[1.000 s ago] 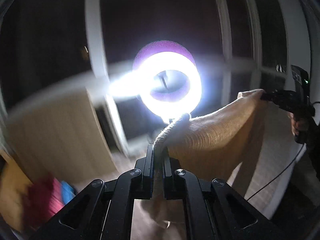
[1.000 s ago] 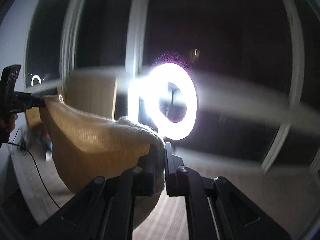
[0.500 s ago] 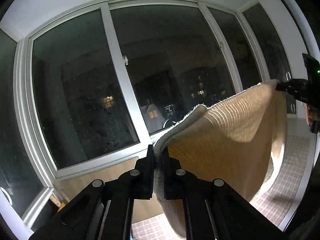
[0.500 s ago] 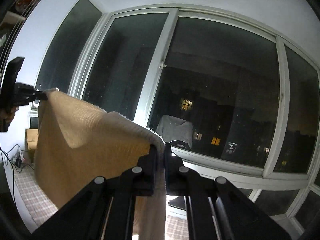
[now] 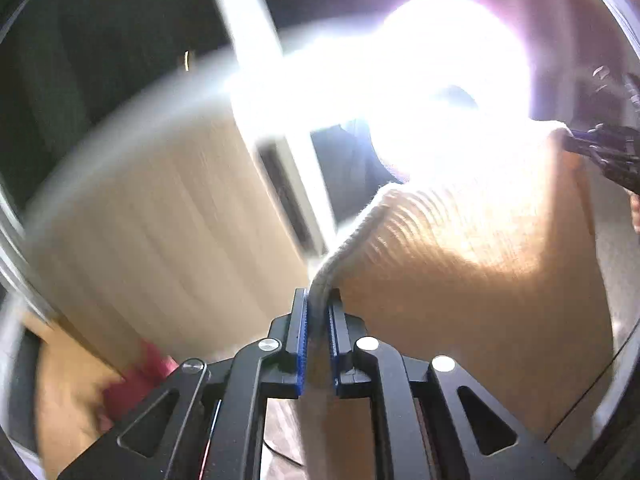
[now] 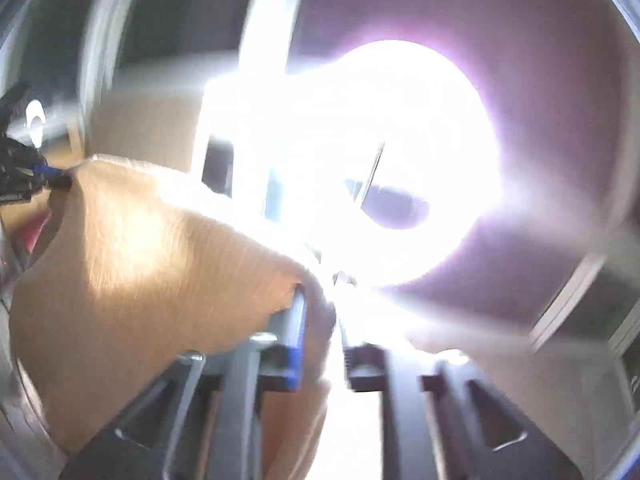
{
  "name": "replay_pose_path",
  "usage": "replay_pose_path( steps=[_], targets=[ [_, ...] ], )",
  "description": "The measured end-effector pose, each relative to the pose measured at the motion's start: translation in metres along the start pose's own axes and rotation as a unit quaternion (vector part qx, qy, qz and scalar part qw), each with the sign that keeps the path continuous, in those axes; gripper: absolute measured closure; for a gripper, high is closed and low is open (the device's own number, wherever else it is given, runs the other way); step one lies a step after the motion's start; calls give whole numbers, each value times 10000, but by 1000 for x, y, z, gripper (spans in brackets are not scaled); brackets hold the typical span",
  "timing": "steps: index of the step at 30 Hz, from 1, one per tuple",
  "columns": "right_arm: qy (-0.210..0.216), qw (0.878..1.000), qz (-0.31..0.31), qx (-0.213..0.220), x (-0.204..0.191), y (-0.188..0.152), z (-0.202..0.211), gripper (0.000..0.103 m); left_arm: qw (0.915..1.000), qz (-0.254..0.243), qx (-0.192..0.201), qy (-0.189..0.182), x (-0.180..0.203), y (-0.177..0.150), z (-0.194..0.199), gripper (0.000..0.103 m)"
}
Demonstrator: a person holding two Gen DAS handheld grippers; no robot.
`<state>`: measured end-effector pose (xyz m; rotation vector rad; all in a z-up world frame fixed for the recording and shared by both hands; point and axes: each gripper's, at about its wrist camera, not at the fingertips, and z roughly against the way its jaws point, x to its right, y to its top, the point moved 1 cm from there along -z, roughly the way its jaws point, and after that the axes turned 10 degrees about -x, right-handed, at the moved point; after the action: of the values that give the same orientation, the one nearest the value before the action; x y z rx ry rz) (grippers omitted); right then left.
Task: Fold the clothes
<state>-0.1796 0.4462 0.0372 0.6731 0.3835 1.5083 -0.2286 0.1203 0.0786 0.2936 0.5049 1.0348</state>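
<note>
Garment: tan ribbed knit cloth [image 5: 460, 264], held aloft between your two grippers, sagging at mid-span, lower part hanging free. Left gripper [image 5: 318, 320]: fingers pinched on one top corner, at 6 o'clock in its view. Right gripper [image 6: 320, 320]: fingers clamped on the other corner. Bright ring lamp [image 6: 380, 160] at 12 o'clock. No fold visible; stage of folding cannot be judged from this.

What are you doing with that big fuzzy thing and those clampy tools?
A person is holding up a beige knit garment to fold it. The left gripper pinches one top edge in its jaws, and the right gripper pinches the other, so the cloth hangs spread between them. A very bright ring light glares behind it. Nothing is folded yet.
</note>
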Motion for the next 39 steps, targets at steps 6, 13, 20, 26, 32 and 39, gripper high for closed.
replay_pose_path(
  steps=[6, 13, 20, 26, 32, 39],
  targets=[
    [793, 9850, -633, -1397, 3, -68, -103, 72, 9931, 187, -1106, -340, 4, -65, -100, 93],
    [1361, 9621, -1289, -1979, 34, -181, -87, 57, 9806, 426, -1674, -927, 15, -156, -118, 78],
    [1611, 9475, -1427, -2364, 24, -220, -103, 56, 9713, 1000, -1916, -990, 2, -159, -150, 79],
    [1596, 9476, -1285, -2450, 31, -224, -101, 98, 9812, 720, -1642, -719, 8, -153, -132, 98],
    [21, 9660, -1613, -2022, 88, -205, -80, 95, 9766, 1256, -1731, -218, -33, -149, -120, 92],
    [620, 9777, -1122, -1661, 65, -207, -27, 70, 9854, 990, -1385, 54, -37, -174, -58, 74]
  ],
)
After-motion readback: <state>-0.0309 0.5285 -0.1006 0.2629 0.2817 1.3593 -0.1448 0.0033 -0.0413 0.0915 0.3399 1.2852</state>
